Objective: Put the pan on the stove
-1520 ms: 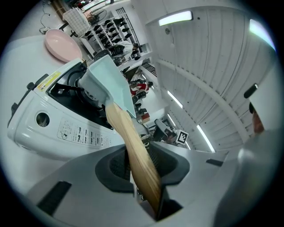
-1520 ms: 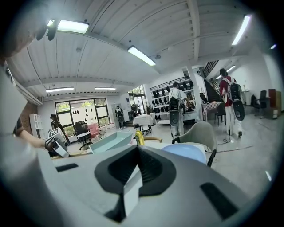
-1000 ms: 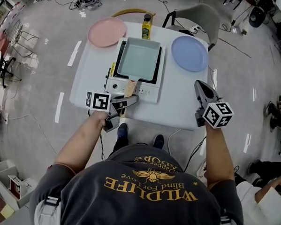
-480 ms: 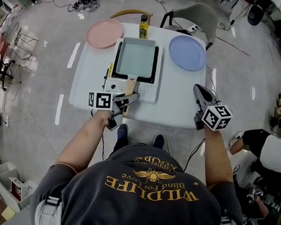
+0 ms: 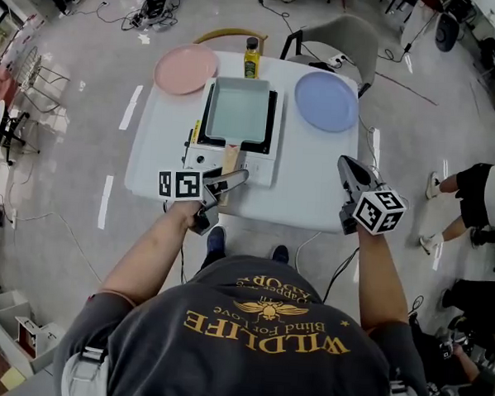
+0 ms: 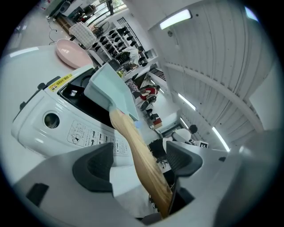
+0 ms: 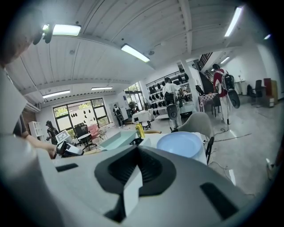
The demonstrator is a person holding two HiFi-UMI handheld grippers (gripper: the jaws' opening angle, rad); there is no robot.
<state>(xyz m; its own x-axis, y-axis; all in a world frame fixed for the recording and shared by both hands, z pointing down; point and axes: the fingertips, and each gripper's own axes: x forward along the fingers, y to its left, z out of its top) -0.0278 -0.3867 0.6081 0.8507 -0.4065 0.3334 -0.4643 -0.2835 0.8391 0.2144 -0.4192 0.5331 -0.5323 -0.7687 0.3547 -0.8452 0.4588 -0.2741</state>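
The pale teal rectangular pan (image 5: 238,110) sits on the white tabletop stove (image 5: 204,156), with its wooden handle (image 5: 230,157) pointing toward me. My left gripper (image 5: 236,180) is at the handle's end. Its jaws have just been opening and now stand open. In the left gripper view the handle (image 6: 137,150) runs between the two pads with a gap on each side, up to the pan (image 6: 113,88). My right gripper (image 5: 346,163) hovers over the table's right front part, shut on nothing. The right gripper view shows its pads (image 7: 135,170) closed together.
A pink plate (image 5: 186,68) lies at the table's back left and a blue plate (image 5: 325,101) at the back right. A yellow bottle (image 5: 251,59) stands behind the stove. A grey chair (image 5: 343,37) is beyond the table. People stand and sit at the right.
The left gripper's jaws have opened off the pan handle. The pan stays on the stove. The right gripper has barely moved. A person at the right has walked on.
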